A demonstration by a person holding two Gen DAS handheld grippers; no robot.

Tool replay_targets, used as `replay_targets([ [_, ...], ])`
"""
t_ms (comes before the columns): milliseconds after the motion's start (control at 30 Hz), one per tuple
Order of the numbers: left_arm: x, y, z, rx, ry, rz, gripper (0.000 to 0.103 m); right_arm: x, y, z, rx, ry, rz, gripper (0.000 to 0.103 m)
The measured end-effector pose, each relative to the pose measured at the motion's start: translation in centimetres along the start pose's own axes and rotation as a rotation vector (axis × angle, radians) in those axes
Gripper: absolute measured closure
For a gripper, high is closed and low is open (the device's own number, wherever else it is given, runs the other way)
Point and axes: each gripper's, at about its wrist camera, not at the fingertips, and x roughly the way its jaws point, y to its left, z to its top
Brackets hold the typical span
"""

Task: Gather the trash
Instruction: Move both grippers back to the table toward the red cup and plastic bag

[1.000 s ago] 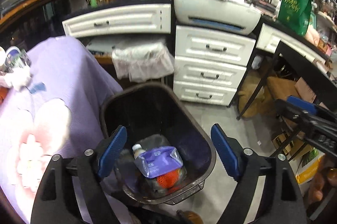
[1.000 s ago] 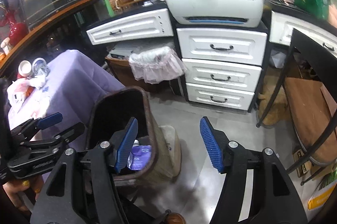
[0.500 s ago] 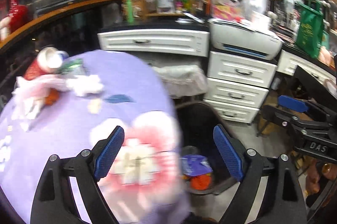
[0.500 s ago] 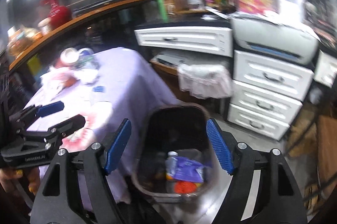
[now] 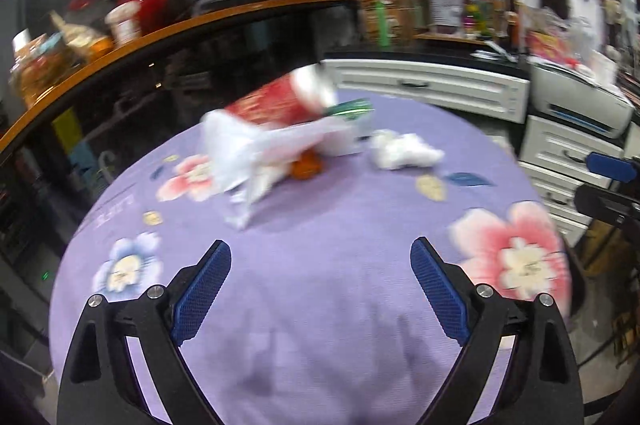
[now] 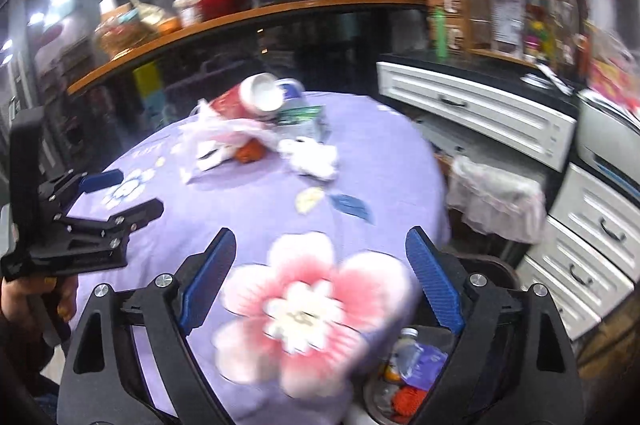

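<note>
Both views swung from bin (image 6: 404,377) to blurred trash (image 5: 280,133); each hand-held gripper (image 5: 320,289) (image 6: 320,281) opening, empty.

Left gripper (image 5: 320,289) and right gripper (image 6: 320,285) both angle downward, jaws opening wide, nothing between them.

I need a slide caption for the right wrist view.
Right gripper, empty and opening, above the floral tablecloth; red cup and crumpled tissue await, bin below.
</note>
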Motion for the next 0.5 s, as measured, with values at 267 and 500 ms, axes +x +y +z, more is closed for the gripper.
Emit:
replay_targets([
  [267, 2.4, 6.3, -0.2, -0.074, 0.039, 0.045, 0.013, 4.1, 4.5, 2.2, -0.066, 0.043, 0.075, 0.017],
  [500, 5.6, 9.3, -0.4, -0.112, 0.100, 0.042, 0.013, 7.5, 5.8, 3.6, -0.066, 0.082, 0.098, 0.017],
])
